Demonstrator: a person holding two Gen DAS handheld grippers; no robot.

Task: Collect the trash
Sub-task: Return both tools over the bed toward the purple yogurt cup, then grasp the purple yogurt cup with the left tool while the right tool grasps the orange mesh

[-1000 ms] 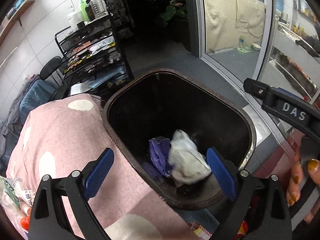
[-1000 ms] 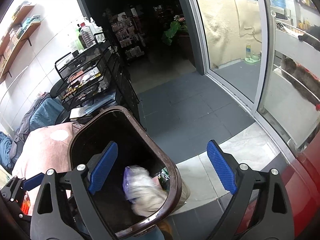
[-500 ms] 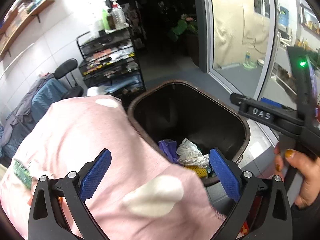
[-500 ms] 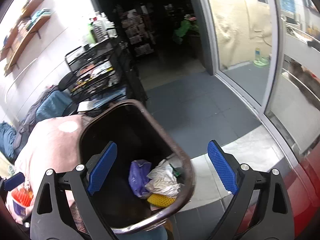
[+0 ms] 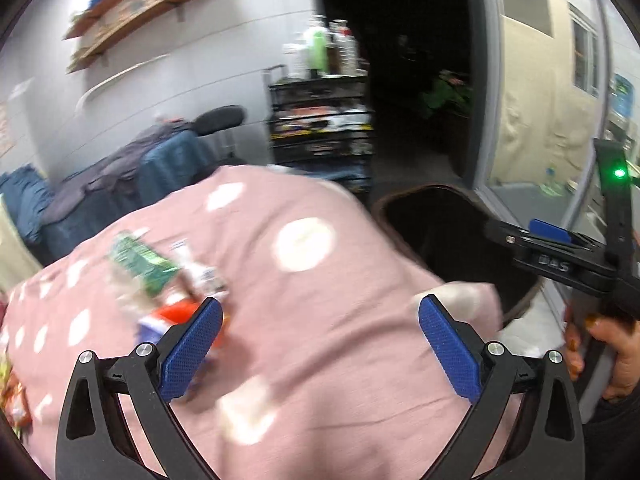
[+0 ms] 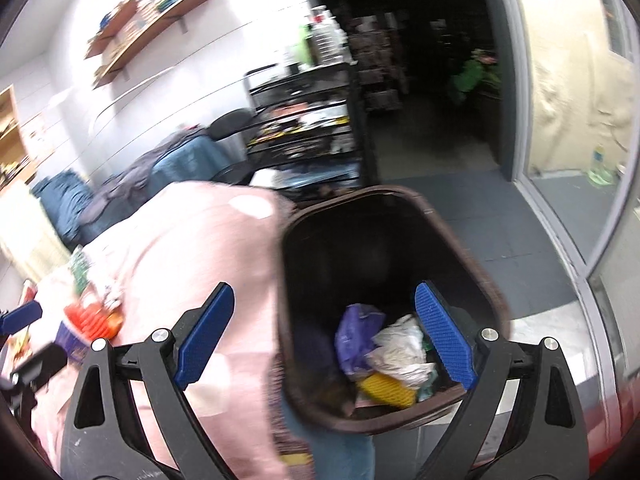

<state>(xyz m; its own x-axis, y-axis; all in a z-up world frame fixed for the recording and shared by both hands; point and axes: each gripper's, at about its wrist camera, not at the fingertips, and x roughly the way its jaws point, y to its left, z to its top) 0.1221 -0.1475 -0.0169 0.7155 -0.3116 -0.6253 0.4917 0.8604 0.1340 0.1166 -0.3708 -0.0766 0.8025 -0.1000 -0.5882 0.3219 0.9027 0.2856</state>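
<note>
A pink dotted cloth [image 5: 320, 320] is spread over the surface, w/ wrappers [image 5: 160, 276] left on it. Trash [image 6: 384, 356] is seen inside the brown bin [image 6: 476, 276] beside the cloth. Left gripper [image 5: 320, 344] & right gripper [image 6: 326, 332] are held wide, empty. A wire rack [image 6: 304, 128] & wall shelves [image 6: 144, 20] are seen behind.

Our left gripper [image 5: 320, 344] swung left off bin [image 5: 516, 304], now over pink spotted cloth [image 5: 320, 280]; bin slid to right edge of our left view. Wrappers [image 5: 160, 276] on cloth, earlier at left margin, now near left fingertip [image 5: 192, 352]. Our right gripper [image 6: 324, 332] shifted left too: bin [image 6: 472, 256] now under right finger, cloth between fingers. White wad [image 6: 400, 352] settled beside purple bag [image 6: 356, 336], yellow netting [image 6: 384, 390] now showing.
</note>
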